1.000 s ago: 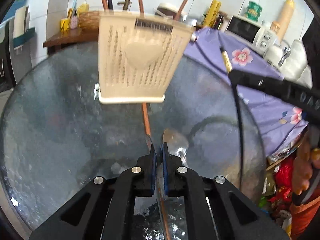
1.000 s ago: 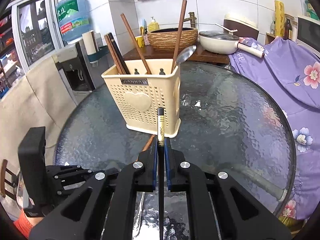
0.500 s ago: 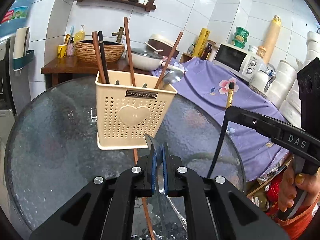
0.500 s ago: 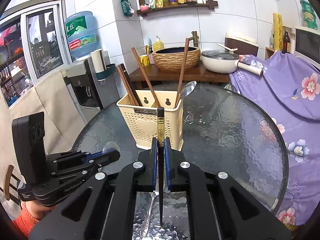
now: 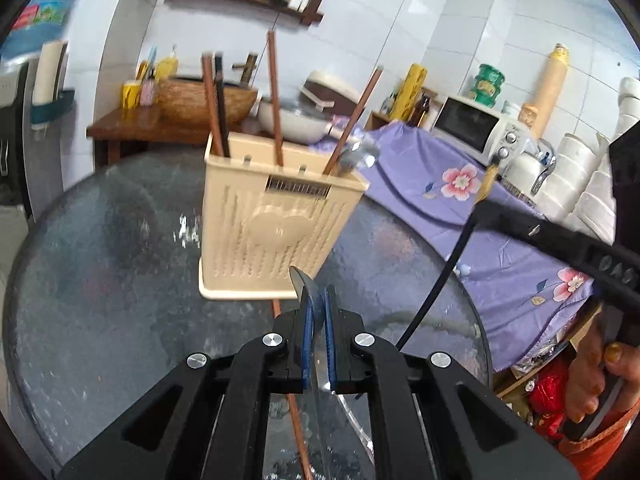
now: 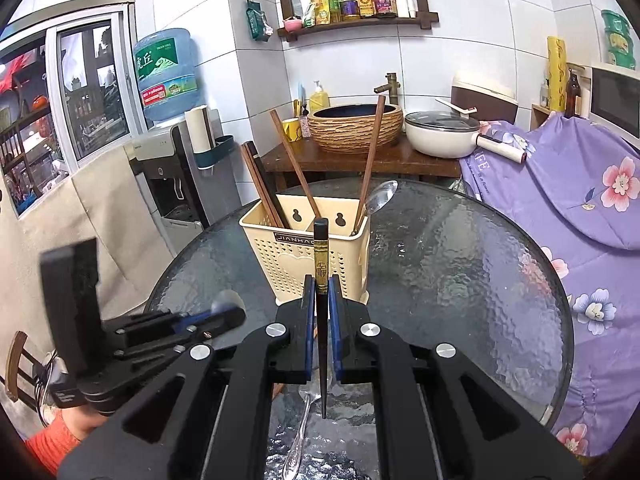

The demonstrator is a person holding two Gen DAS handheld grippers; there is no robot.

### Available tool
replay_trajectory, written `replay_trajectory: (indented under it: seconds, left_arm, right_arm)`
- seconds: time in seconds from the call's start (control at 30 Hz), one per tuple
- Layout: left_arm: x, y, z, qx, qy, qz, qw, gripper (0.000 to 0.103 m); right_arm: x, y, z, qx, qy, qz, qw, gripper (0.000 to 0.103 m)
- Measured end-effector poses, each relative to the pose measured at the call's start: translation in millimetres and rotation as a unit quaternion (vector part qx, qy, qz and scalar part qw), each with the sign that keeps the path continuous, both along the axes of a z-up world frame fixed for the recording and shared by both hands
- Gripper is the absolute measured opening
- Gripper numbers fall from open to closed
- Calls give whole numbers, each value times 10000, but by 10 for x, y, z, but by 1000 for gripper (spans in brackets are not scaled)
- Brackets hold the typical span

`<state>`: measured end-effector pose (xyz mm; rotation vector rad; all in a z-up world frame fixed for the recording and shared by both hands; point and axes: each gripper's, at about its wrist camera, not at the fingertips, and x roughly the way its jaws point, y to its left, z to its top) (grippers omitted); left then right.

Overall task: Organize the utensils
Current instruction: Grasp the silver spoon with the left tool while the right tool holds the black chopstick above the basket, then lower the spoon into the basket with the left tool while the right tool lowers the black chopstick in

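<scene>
A cream slotted utensil holder (image 5: pixel 276 224) (image 6: pixel 304 264) stands on the round glass table (image 6: pixel 460 264). It holds several brown and black chopsticks and a metal spoon (image 6: pixel 380 196). My left gripper (image 5: pixel 316 300) (image 6: pixel 230 312) is shut on a metal spoon (image 5: pixel 302 280), held above the glass in front of the holder. My right gripper (image 6: pixel 321 284) (image 5: pixel 480 210) is shut on a black chopstick with a gold band (image 6: pixel 321 256), also lifted, to the right of the left one. A brown chopstick (image 5: pixel 298 424) and another spoon (image 6: pixel 300 432) lie on the glass below the grippers.
A purple floral cloth (image 6: pixel 580 200) covers something along the table's right side. Behind the table a wooden counter carries a woven basin (image 6: pixel 356 124) and a white pan (image 6: pixel 440 132). A water dispenser (image 6: pixel 168 152) stands at the left, a microwave (image 5: pixel 472 128) at the right.
Both grippers have risen off the glass with the spoon and the black chopstick still in them. The holder now sits lower and smaller in both views.
</scene>
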<state>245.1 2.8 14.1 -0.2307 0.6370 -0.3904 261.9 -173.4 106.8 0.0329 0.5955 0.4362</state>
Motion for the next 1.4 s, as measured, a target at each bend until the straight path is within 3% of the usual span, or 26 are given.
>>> replay_trajectory:
  seconds: [0.1, 0.23, 0.4, 0.43, 0.47, 0.53, 0.67, 0.87, 0.93, 1.0, 1.13, 1.3, 1.4]
  left_arm:
    - [53, -24, -138, 643, 210, 187, 9975, 6]
    - [99, -83, -353, 1623, 482, 193, 9854, 6]
    - [153, 55, -491, 1360, 801, 201, 9873, 6]
    - [163, 88, -484, 1331, 799, 259, 9875, 15]
    - [194, 133, -475, 1313, 833, 364, 9872, 36]
    - [258, 147, -471, 1389, 870, 451, 9854, 64]
    - [404, -131, -479, 1978, 825, 313, 9763, 63]
    - [579, -424, -672, 2192, 1021, 5, 9703, 57]
    - [664, -440, -738, 2138, 1133, 40, 9703, 50]
    - [749, -434, -772, 1973, 1246, 113, 9723, 49]
    - [864, -513, -820, 2028, 1322, 104, 9702, 49]
    - [971, -530, -821, 2079, 1340, 109, 9689, 36]
    - [1001, -502, -802, 2025, 1379, 64, 9695, 35]
  right_arm:
    - [1, 6, 2, -2, 2, 3, 10000, 8]
    - [-4, 9, 1, 4, -10, 10, 10000, 8]
    - [28, -12, -13, 35, 7, -24, 10000, 8]
    - [32, -19, -12, 39, 14, -32, 10000, 8]
    - [36, -27, -12, 34, 19, -40, 10000, 8]
    - [36, -29, -7, 25, 22, -42, 10000, 8]
    - [33, -29, -8, 33, 22, -23, 10000, 8]
    - [24, -25, -11, 27, 32, -34, 10000, 8]
    - [24, -23, -11, 22, 35, -24, 10000, 8]
    - [17, -16, -12, 1, 26, -5, 10000, 8]
    - [8, -8, -16, -6, 21, 4, 10000, 8]
    - [-2, -15, -18, 14, 32, -11, 10000, 8]
    - [-5, -15, -18, 24, 33, -6, 10000, 8]
